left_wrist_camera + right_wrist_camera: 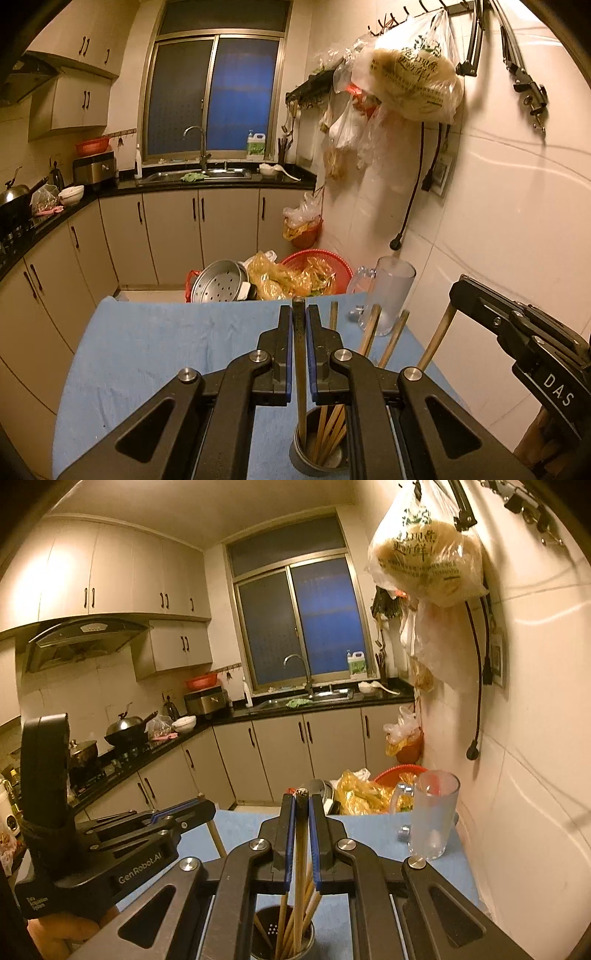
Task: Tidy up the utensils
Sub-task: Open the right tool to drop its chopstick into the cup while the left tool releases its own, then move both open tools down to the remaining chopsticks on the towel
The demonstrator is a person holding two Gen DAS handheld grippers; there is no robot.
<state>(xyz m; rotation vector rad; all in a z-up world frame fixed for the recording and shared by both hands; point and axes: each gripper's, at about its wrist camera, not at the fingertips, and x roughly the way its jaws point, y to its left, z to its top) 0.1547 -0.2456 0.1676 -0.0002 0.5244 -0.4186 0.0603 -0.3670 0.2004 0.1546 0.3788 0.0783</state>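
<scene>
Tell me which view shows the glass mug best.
The right wrist view: the glass mug stands unblocked on the blue cloth by the wall, rim to base and handle visible. In the left wrist view the mug sits farther back, its lower part crossed by chopsticks.

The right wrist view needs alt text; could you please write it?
The right gripper is shut on a chopstick standing in a metal holder of chopsticks on a blue-covered table, the left gripper alongside, kitchen beyond.

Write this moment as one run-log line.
left gripper: shut on chopstick | right gripper: shut on chopstick | both over holder | glass: empty
</scene>
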